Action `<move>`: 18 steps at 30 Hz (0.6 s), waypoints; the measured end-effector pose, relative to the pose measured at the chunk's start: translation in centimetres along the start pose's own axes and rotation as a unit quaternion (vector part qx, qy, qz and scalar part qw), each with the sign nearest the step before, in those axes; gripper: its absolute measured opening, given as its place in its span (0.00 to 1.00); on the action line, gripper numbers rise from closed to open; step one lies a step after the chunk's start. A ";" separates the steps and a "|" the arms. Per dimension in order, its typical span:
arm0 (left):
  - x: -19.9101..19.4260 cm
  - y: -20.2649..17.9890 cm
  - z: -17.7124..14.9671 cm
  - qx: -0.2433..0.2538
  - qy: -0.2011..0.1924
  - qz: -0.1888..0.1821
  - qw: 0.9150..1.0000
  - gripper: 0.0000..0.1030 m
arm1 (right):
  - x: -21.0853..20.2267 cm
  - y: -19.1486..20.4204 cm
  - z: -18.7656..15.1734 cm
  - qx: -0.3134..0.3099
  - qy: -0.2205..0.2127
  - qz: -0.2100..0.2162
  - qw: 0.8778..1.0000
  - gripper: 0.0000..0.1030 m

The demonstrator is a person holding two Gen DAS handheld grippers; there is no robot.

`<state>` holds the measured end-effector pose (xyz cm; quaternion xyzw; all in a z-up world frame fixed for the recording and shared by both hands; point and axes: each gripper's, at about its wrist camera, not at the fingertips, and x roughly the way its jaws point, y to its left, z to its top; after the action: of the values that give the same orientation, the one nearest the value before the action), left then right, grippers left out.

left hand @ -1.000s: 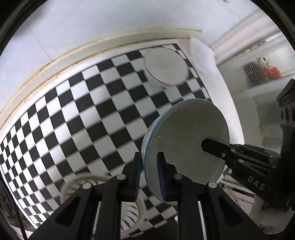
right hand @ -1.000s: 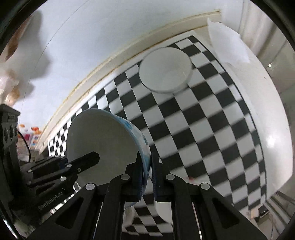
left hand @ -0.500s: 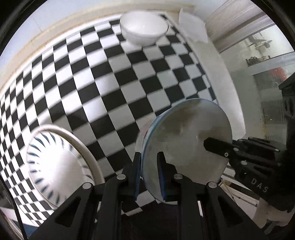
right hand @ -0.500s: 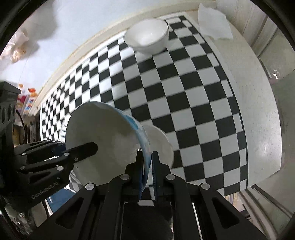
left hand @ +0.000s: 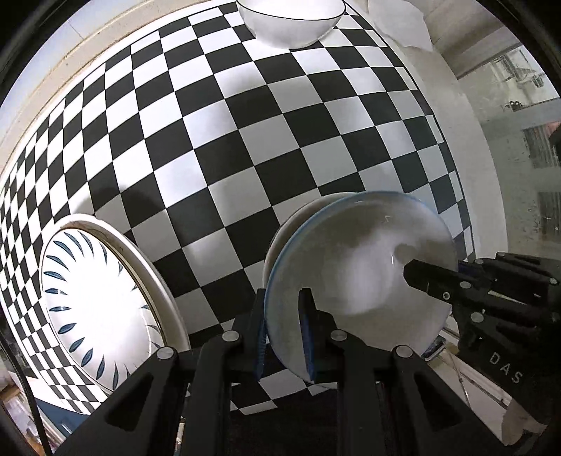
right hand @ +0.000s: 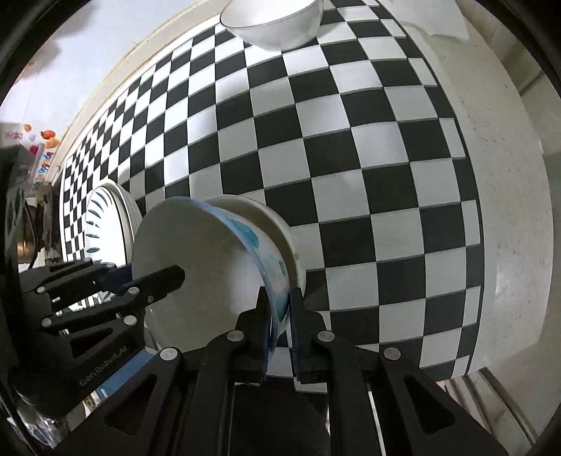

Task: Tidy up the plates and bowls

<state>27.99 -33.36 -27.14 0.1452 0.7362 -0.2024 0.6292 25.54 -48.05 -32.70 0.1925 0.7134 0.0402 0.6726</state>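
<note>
A white bowl with a blue-patterned outside [left hand: 357, 273] hangs tilted, held by both grippers at opposite rims. My left gripper [left hand: 284, 298] is shut on its left rim, one finger inside and one outside. My right gripper [right hand: 280, 294] is shut on the blue-patterned bowl's [right hand: 196, 266] right rim. Right under it a plain white bowl [right hand: 277, 224] rests on the checkered cloth [left hand: 245, 140], and the held bowl sits partly inside it. A plate with blue leaf marks [left hand: 101, 298] lies to the left. Another white bowl [left hand: 291, 21] stands at the far edge.
A white paper napkin [left hand: 403, 21] lies at the far right corner on the pale counter [right hand: 508, 210]. The counter's edge runs down the right side, with floor beyond it. A wall borders the cloth at the far left.
Both grippers have come down and nearer with the patterned bowl, from the air above the cloth onto the plain white bowl. The leaf plate and far bowl now appear larger.
</note>
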 end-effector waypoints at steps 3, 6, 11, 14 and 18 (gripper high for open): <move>0.2 -0.2 -0.1 0.003 -0.001 0.014 1.000 0.14 | 0.1 0.0 0.4 -0.005 0.007 -0.005 1.000 0.11; 0.5 -0.1 -0.3 0.001 0.005 0.019 1.000 0.14 | 0.2 0.4 0.7 -0.015 0.019 -0.012 1.000 0.14; -1.3 0.6 -0.4 -0.001 -0.001 0.023 1.000 0.15 | -0.4 0.1 0.9 -0.010 0.031 0.009 0.999 0.14; -4.2 1.7 0.7 -0.016 -0.028 0.015 0.999 0.16 | -2.2 -0.8 1.4 -0.002 0.020 0.023 1.000 0.14; -8.0 3.7 5.4 -0.050 -0.073 -0.011 0.996 0.22 | -5.7 -2.8 4.1 0.015 -0.020 0.040 0.999 0.21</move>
<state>35.70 -32.37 -20.36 0.0898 0.6989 -0.1824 0.6857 29.02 -53.28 -28.56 0.2315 0.6923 0.0527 0.6814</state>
